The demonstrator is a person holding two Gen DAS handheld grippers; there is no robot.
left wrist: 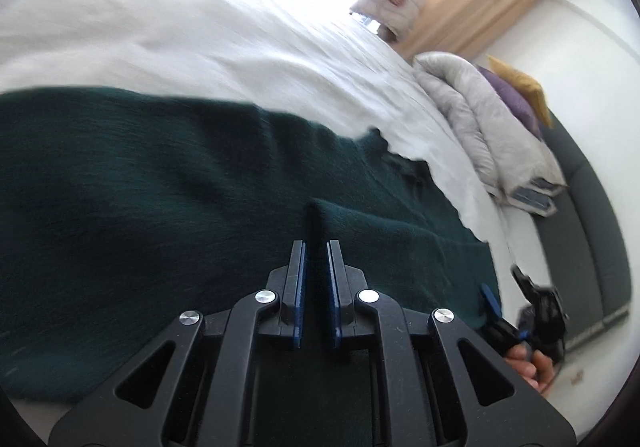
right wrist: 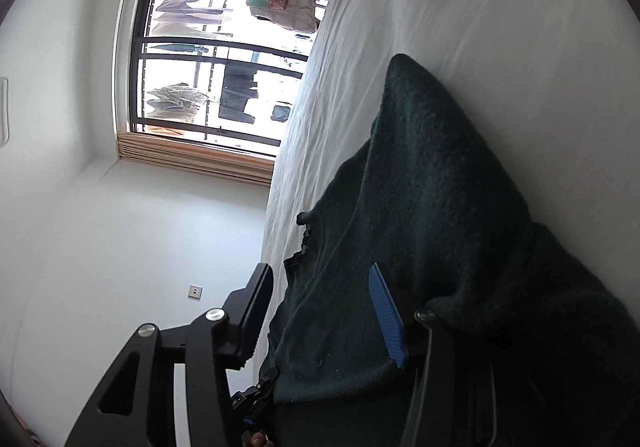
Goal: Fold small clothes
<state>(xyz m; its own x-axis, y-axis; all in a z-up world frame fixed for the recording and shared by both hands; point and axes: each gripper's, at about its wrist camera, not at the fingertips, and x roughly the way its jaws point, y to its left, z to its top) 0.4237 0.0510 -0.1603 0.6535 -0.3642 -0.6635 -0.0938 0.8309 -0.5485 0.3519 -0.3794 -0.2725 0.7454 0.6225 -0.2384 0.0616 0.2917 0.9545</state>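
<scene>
dark green knit sweater [left wrist: 160, 187] spread on the white bed [left wrist: 180, 27], a raised fold clamped between left gripper [left wrist: 317, 247] fingers, right gripper [right wrist: 320, 283] fingers apart astride its near edge, long axis running ahead.

Two close wrist views, shared sweater [left wrist: 160, 187]

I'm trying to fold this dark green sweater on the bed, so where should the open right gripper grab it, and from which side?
Take the ruffled edge of the dark green sweater, coming in from the bare white sheet side. That edge lies free and thin, already between the right gripper fingers, which stand open. The left gripper already pinches a raised fold.
</scene>
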